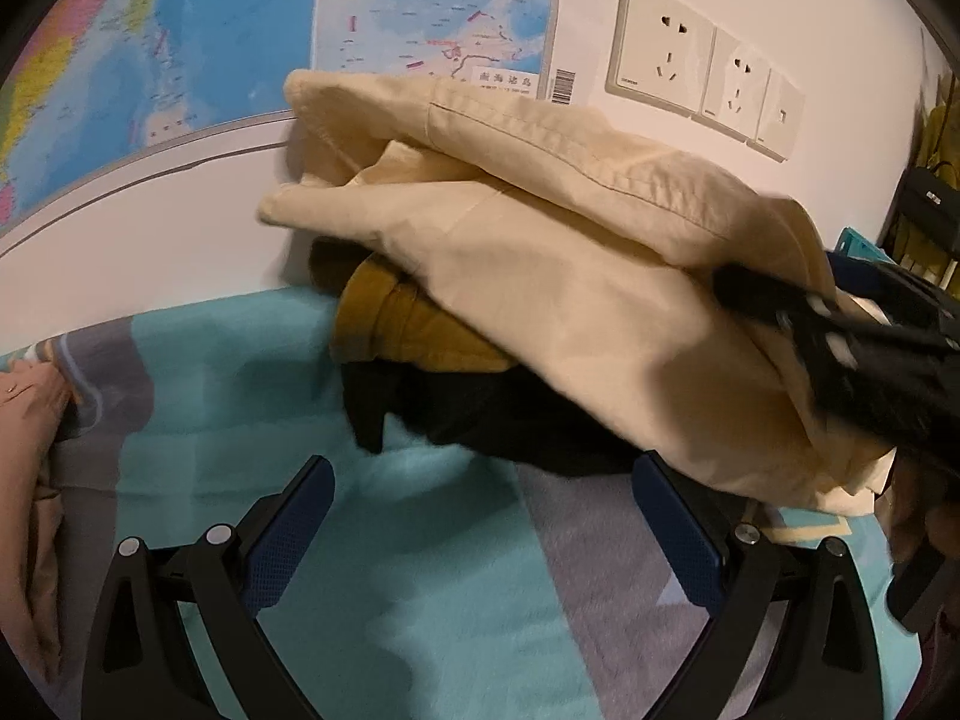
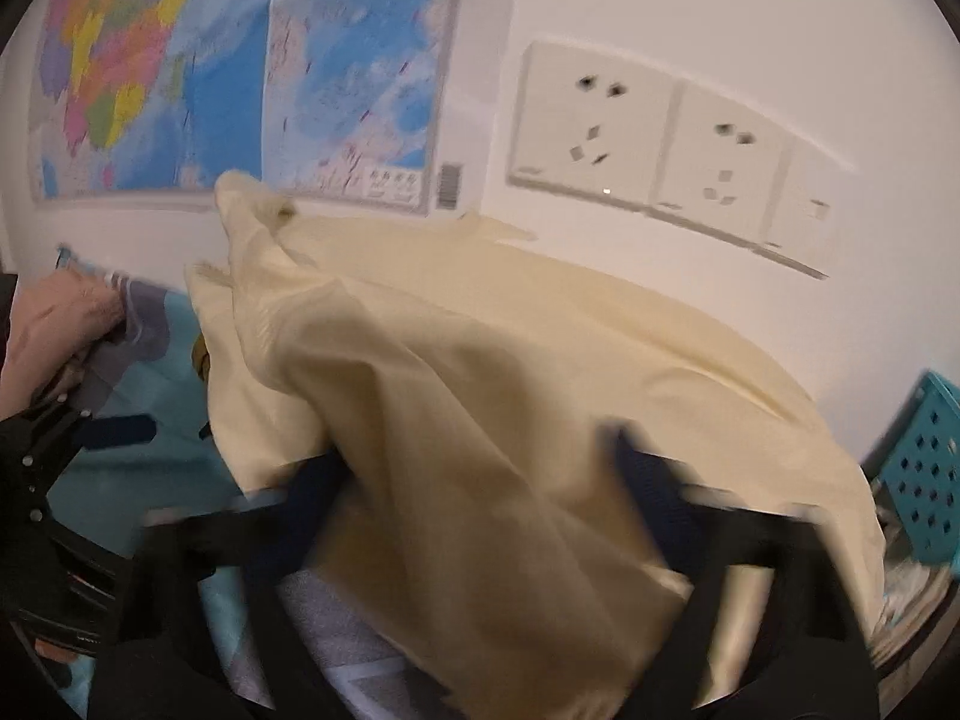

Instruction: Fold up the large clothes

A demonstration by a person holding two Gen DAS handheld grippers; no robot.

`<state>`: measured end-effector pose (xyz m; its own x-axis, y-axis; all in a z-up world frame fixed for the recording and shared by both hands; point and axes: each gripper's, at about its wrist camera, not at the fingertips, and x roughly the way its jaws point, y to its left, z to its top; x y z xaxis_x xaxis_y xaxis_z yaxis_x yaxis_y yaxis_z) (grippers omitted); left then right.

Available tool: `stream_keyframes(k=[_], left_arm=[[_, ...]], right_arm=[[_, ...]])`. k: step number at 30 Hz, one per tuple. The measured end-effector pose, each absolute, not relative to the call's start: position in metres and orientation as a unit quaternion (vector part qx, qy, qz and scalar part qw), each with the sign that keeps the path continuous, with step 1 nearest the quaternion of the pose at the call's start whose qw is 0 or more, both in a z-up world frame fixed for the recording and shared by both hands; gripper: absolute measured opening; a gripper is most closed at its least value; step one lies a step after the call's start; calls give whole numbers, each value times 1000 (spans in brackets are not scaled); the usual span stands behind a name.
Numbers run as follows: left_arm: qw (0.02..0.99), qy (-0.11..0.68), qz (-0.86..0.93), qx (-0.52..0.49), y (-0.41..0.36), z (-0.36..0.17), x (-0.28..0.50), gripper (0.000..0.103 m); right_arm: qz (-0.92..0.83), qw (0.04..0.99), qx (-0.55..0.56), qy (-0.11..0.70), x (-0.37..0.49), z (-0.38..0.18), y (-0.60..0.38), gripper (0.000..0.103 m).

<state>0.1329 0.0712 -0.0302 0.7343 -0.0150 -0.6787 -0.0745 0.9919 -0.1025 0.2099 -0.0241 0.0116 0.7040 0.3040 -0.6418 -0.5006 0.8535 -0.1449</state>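
Cream cotton is what fills both views: a large cream garment (image 1: 540, 276) is lifted above a bed, its stitched hem running from 11 o'clock toward 3 o'clock in the left wrist view. In the right wrist view the same cloth (image 2: 480, 396) hangs from the middle down to 6 o'clock and covers most of the picture.

The right gripper (image 2: 480, 504) has this cloth between its two blue fingers (image 2: 645, 480). The picture is blurred, so I cannot tell if the pads really press on the fabric. In the left wrist view this gripper (image 1: 828, 324) comes in at 3 o'clock, dark and blurred, with the cream cloth folded around its tip.

The left gripper (image 1: 483, 534) is at 6 o'clock of its own view. Its fingers are spread wide and nothing is between them; the blue pads (image 1: 288, 534) stand over the bedsheet.

Under the cream garment lie a mustard-yellow garment (image 1: 408, 330) and, just below it, a black garment (image 1: 510, 420), both near the centre. They rest on a teal and grey bedsheet (image 1: 252, 396).

At 9 o'clock a hand (image 2: 54, 324) holds the edge of the sheet. On the white wall behind, a map (image 1: 240, 48) hangs at 11 o'clock and wall sockets (image 1: 702, 60) sit at 1 o'clock. A teal basket (image 2: 924, 474) with holes shows at 3 o'clock in the right wrist view.
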Motion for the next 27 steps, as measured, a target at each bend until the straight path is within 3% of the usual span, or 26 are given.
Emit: stream_keyframes(k=[2, 4, 5, 6, 7, 9, 11, 20, 27], left_arm=[[930, 360, 8, -66, 72, -31, 137, 96], [932, 356, 2, -69, 74, -31, 140, 96], [933, 353, -4, -71, 75, -32, 142, 96], [933, 353, -6, -72, 76, -33, 143, 96], [933, 353, -8, -74, 77, -34, 145, 96], [930, 358, -12, -82, 82, -37, 150, 96], [929, 359, -17, -92, 87, -38, 154, 96], [951, 293, -32, -96, 117, -17, 144, 96], [959, 261, -96, -45, 89, -16, 153, 96]], right_arm=[[220, 915, -137, 308, 215, 20, -28, 27], [228, 914, -146, 302, 213, 20, -25, 49], [229, 914, -163, 292, 212, 21, -18, 72], [228, 912, -188, 285, 212, 17, -10, 71], [233, 904, -206, 293, 215, 12, -2, 66], [243, 895, -210, 310, 222, 11, 4, 24], [250, 899, -191, 305, 225, 26, 0, 6], [254, 943, -41, 212, 202, 182, -107, 4], [267, 943, 0, 197, 188, 215, -150, 4]])
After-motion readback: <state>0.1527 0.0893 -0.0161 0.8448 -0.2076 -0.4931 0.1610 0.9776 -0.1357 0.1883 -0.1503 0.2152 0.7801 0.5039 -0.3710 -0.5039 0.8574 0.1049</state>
